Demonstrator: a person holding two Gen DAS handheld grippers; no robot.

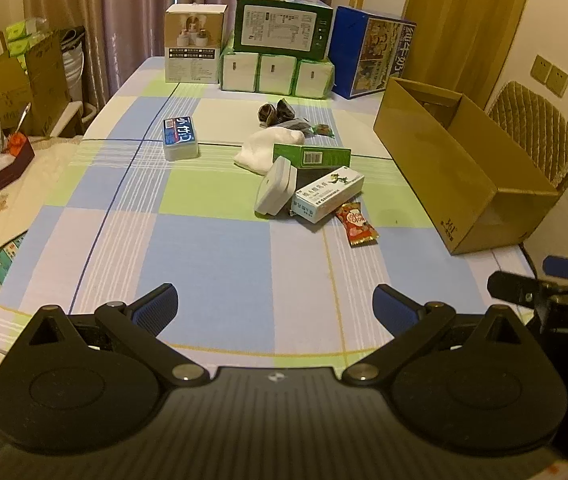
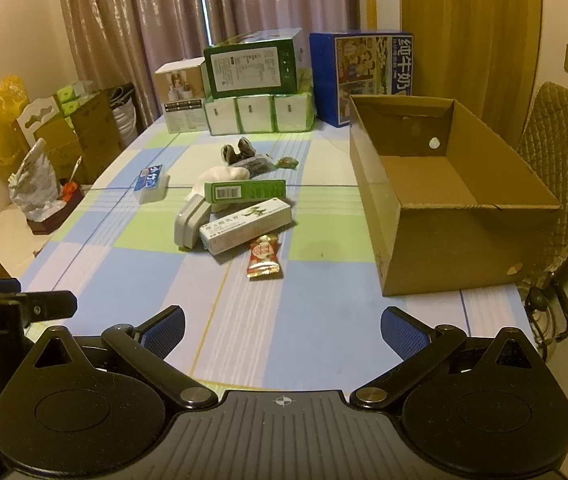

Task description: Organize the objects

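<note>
Jaws spread on both grippers, nothing between them. Left wrist view: the left gripper (image 1: 275, 308) hovers over the near edge of the checked tablecloth (image 1: 211, 256). Mid-table lies a cluster: green box (image 1: 312, 155), white medicine box (image 1: 328, 194), white case (image 1: 275, 186), red candy wrapper (image 1: 356, 225). Right wrist view: the right gripper (image 2: 282, 330) hovers likewise; the open cardboard box (image 2: 444, 240) stands right of the cluster, apart from it.

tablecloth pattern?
Tablecloth: large checks of light blue, pale green and white, crossed by thin lines. Shows best in the left wrist view.
</note>
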